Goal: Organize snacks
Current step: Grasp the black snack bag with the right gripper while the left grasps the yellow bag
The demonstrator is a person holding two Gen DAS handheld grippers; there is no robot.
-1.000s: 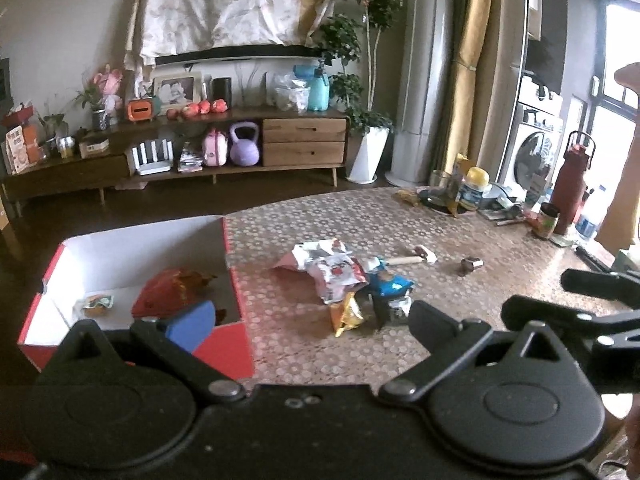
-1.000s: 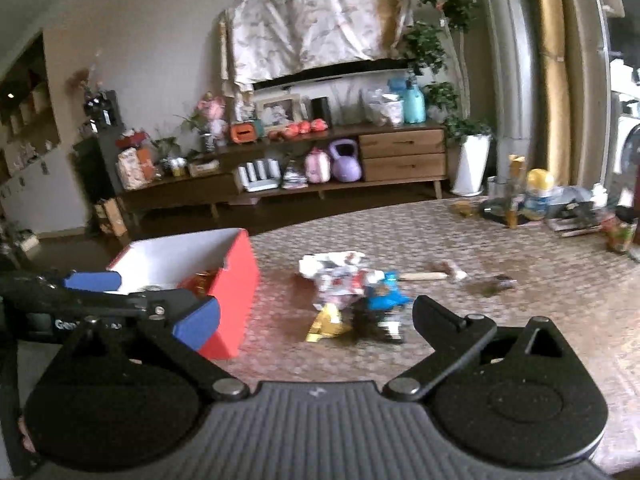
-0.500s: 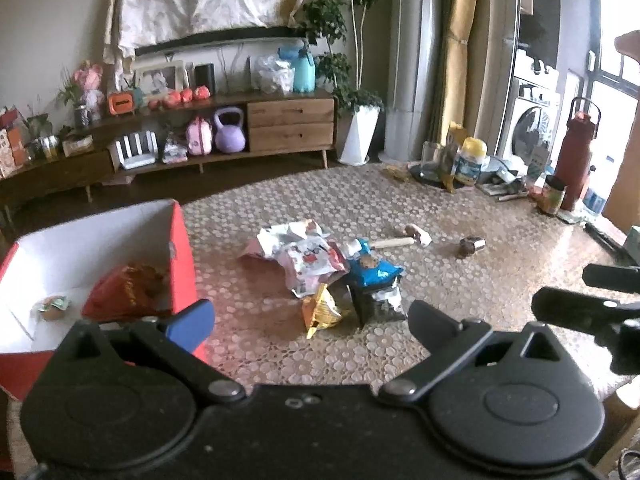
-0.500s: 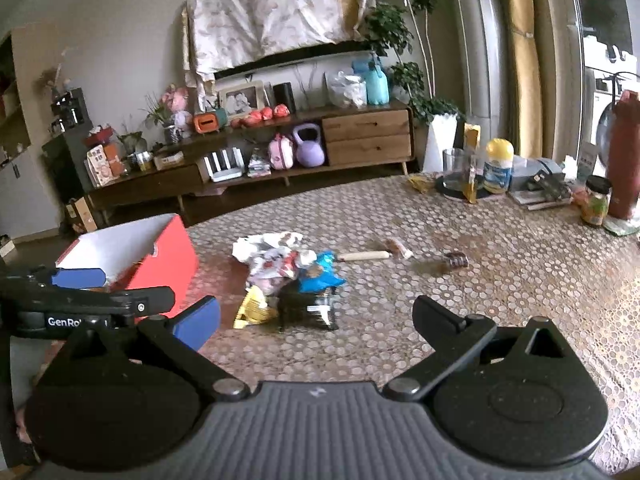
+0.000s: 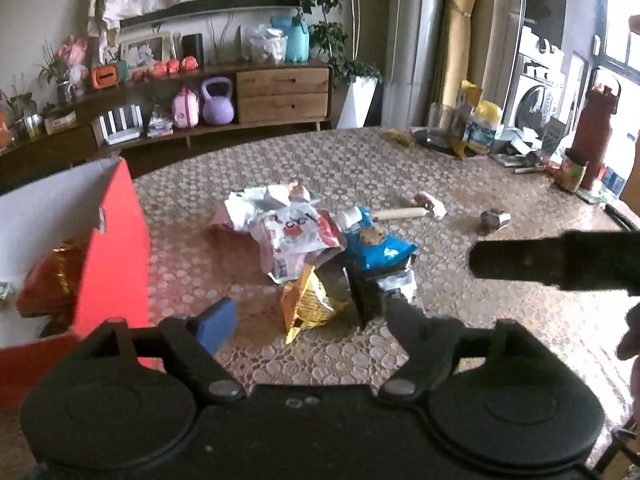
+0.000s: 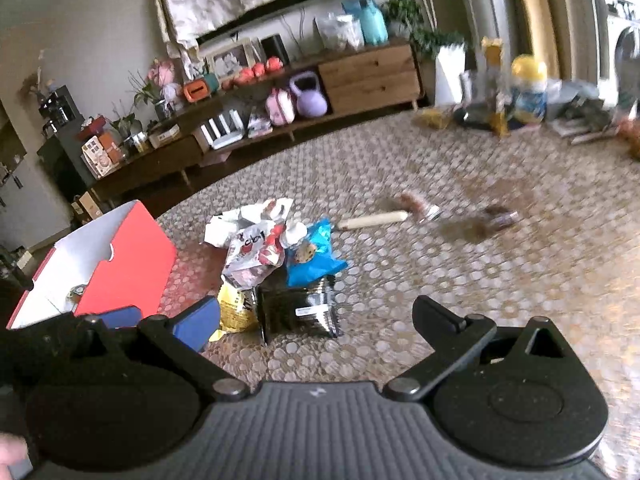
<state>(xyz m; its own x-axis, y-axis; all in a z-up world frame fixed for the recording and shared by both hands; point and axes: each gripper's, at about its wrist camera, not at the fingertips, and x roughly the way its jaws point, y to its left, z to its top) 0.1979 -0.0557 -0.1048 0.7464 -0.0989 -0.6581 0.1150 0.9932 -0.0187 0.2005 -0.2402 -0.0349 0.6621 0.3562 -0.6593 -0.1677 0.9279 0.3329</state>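
Note:
A heap of snack packets lies mid-table: a white and red pouch (image 5: 294, 228), a blue cookie bag (image 5: 376, 248), a gold packet (image 5: 306, 304) and a black packet (image 6: 298, 312). A red box with a white inside (image 5: 108, 248) stands at the left and holds a red foil bag (image 5: 48, 276). My left gripper (image 5: 308, 316) is open and empty, just short of the gold packet. My right gripper (image 6: 316, 316) is open and empty, over the black packet. The right gripper's finger crosses the left wrist view (image 5: 560, 260).
A wooden-handled tool (image 5: 404, 212) and a small wrapped sweet (image 5: 494, 218) lie right of the heap. Bottles, jars and a red flask (image 5: 596, 128) crowd the table's far right. A low cabinet (image 5: 280, 96) stands behind the table.
Both grippers have moved forward and down toward the snack heap. The red box has slid to the left edge of the left wrist view. Both stay open.

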